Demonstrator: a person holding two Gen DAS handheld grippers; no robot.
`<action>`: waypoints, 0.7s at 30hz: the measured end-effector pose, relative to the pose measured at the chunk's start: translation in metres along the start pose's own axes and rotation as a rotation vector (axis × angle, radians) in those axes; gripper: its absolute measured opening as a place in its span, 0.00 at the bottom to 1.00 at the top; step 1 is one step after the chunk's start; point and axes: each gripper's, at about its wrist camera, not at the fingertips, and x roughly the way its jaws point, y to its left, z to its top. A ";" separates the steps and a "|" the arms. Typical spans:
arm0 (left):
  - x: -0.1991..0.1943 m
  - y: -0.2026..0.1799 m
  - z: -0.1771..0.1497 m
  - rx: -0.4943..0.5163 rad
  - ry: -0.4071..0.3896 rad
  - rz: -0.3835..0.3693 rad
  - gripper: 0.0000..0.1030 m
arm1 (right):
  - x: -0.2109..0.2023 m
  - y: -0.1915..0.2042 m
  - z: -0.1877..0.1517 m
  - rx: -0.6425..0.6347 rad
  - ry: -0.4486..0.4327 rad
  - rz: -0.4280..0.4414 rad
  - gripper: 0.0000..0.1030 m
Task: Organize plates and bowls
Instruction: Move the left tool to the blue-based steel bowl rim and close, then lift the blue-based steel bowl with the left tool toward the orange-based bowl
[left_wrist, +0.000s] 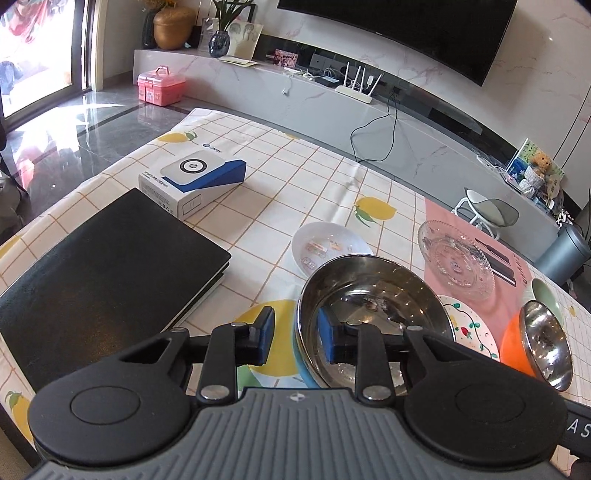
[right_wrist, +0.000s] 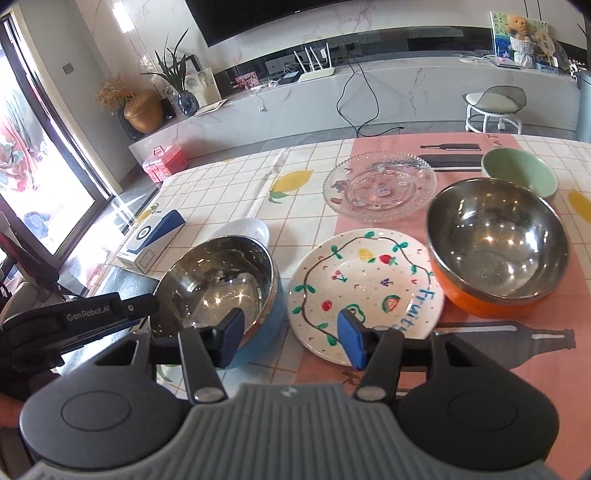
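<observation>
My left gripper (left_wrist: 295, 338) straddles the near rim of a blue-sided steel bowl (left_wrist: 373, 295), one finger outside, one inside, jaws still apart. That bowl (right_wrist: 218, 280) shows at left in the right wrist view. My right gripper (right_wrist: 291, 338) is open and empty over the near edge of a white fruit-painted plate (right_wrist: 364, 284). An orange-sided steel bowl (right_wrist: 498, 243) stands right of the plate, a green bowl (right_wrist: 521, 171) behind it. A clear glass plate (right_wrist: 380, 186) and a white dish (right_wrist: 249, 229) lie farther back.
A black book (left_wrist: 107, 284) and a white-and-blue box (left_wrist: 192, 181) lie on the table's left part. A pink placemat (right_wrist: 480, 354) lies under the right-hand dishes. The left gripper's body (right_wrist: 74, 325) reaches in from the left.
</observation>
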 end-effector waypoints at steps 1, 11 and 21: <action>0.004 0.001 0.001 -0.002 0.011 0.001 0.31 | 0.005 0.001 0.002 0.006 0.007 -0.002 0.53; 0.024 -0.001 0.004 0.013 0.066 0.008 0.15 | 0.042 0.002 0.010 0.085 0.090 0.006 0.23; 0.009 -0.010 0.001 0.034 0.068 0.011 0.06 | 0.037 -0.002 0.008 0.147 0.118 0.035 0.13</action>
